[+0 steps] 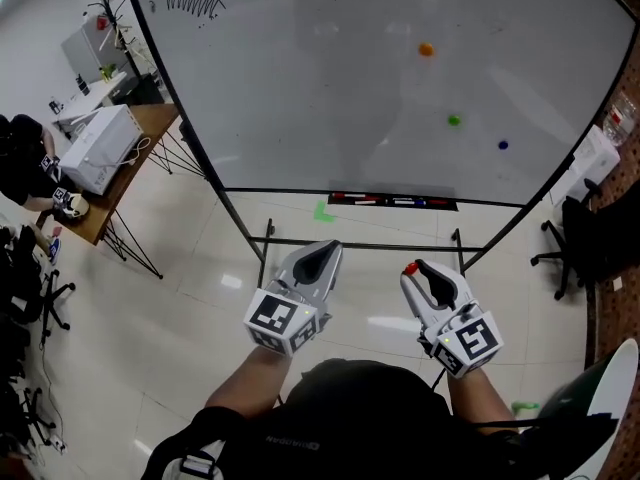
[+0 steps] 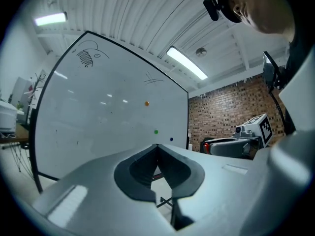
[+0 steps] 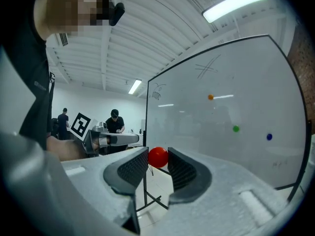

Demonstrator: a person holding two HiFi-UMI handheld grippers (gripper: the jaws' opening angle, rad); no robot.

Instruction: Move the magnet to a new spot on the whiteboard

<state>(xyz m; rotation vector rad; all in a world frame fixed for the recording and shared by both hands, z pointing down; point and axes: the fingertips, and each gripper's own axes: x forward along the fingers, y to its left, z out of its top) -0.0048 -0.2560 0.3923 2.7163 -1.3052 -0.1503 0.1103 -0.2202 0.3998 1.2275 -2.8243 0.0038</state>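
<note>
Your right gripper (image 3: 158, 159) is clamped on the red magnet (image 3: 158, 157), with both ribbed pads (image 3: 132, 167) pressing its sides right at the tips. In the head view that gripper sits lower centre-right of the frame. It is held in the air, well apart from the whiteboard (image 1: 300, 98), and the magnet shows as a red dot at the jaw tips.

The magnet is round, glossy and plain red. With that round outline, no long axis or pointing direction can be told.

Your left gripper (image 2: 157, 146) has its jaws together, tips meeting, with nothing between them. It is lower centre-left in the head view, beside the right gripper and not touching it. Both grippers point up-frame toward the board.

On the board's upper right are an orange magnet (image 1: 426, 49), a green magnet (image 1: 454, 120) below it, and a blue magnet (image 1: 503, 145) lower and further right.

A hatched black scribble (image 1: 195, 0) sits at the board's upper left and cannot be read as words. The marker tray (image 1: 392, 201) runs along the board's bottom edge. Each gripper's cube (image 1: 283, 320) carries black-and-white square codes.
</note>
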